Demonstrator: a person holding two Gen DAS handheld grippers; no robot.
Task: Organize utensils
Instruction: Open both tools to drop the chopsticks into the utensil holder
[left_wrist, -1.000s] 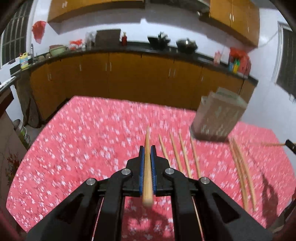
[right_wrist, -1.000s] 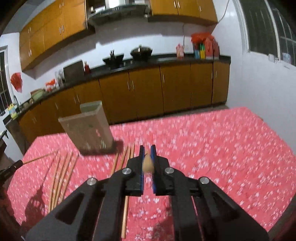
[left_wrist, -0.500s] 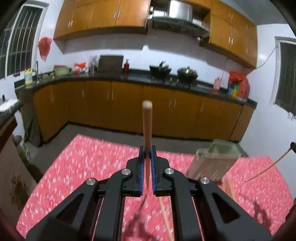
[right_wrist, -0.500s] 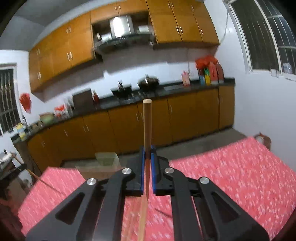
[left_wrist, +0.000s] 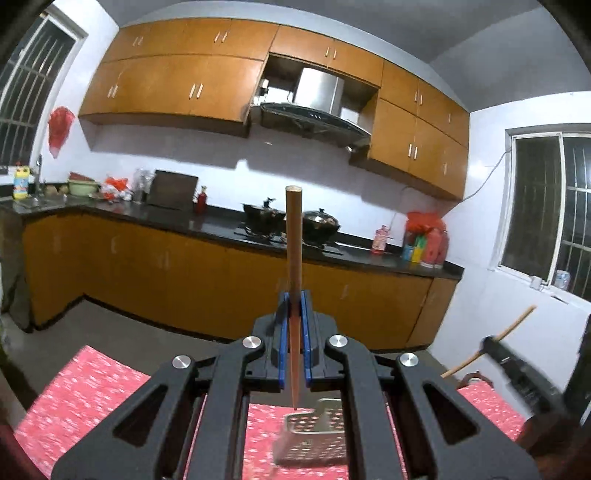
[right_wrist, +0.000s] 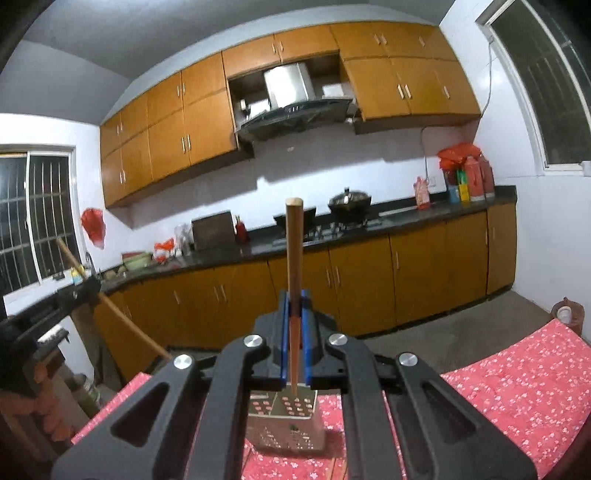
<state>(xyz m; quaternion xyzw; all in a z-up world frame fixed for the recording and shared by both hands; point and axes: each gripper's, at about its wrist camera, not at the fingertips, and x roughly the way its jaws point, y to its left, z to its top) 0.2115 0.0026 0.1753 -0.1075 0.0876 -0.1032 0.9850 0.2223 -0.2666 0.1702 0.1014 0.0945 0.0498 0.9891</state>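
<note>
My left gripper (left_wrist: 294, 306) is shut on a wooden chopstick (left_wrist: 294, 236) held upright, its thin tip just above the perforated metal utensil holder (left_wrist: 314, 439) on the red tablecloth. My right gripper (right_wrist: 294, 306) is shut on another chopstick (right_wrist: 294, 243), also upright, its tip over the holder's open top (right_wrist: 291, 424). The right gripper with its chopstick (left_wrist: 487, 347) shows at the right of the left wrist view. The left gripper with its chopstick (right_wrist: 110, 306) shows at the left of the right wrist view.
The table wears a red flowered cloth (right_wrist: 517, 384). Behind it runs a kitchen counter (left_wrist: 207, 225) with pots (left_wrist: 321, 221), orange cabinets (right_wrist: 369, 280) and a range hood. Other chopsticks lie hidden below both grippers.
Both grippers have tilted up and lifted, each turning its chopstick from lying forward to upright. Both have moved over the utensil holder, which now sits directly under the tips.
</note>
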